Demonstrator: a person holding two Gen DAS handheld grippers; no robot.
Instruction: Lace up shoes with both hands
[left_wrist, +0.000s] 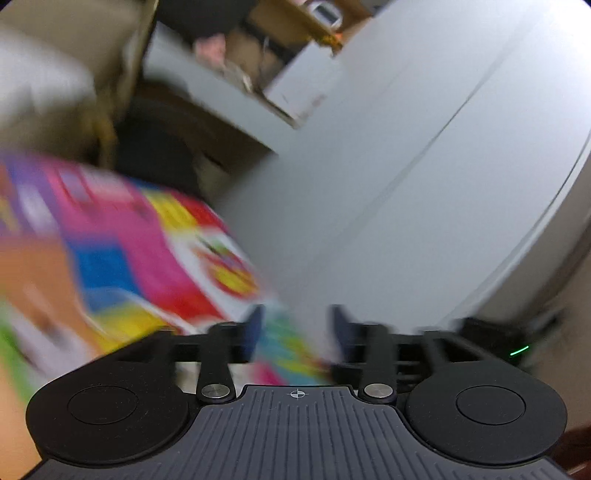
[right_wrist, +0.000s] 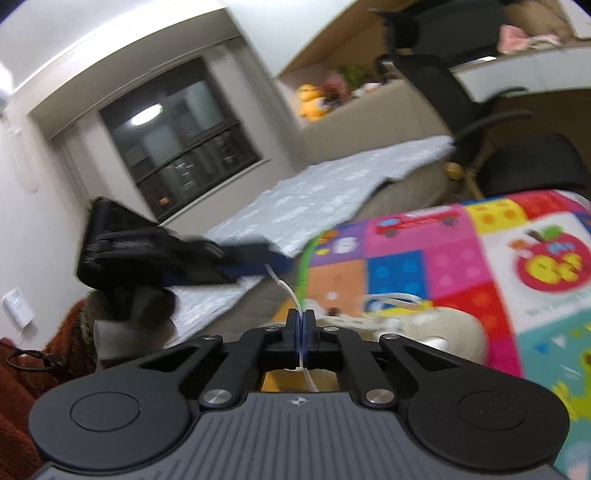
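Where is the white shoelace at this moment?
In the right wrist view, the white shoelace is pinched in the shut right tool, rising toward the left tool, left of the beige shoe.

both wrist views low, sharing play mat

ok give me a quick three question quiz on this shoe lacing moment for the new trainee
1. True or false: the right hand-held gripper is shut on the white shoelace.
2. Multiple choice: the left hand-held gripper in its own view is A) shut on a lace, B) open with nothing between its fingers, C) gripping the shoe.
3. Fill in: the beige shoe rests on a colourful ____.

Key:
1. True; the lace runs between the closed jaws.
2. B.
3. Play mat.
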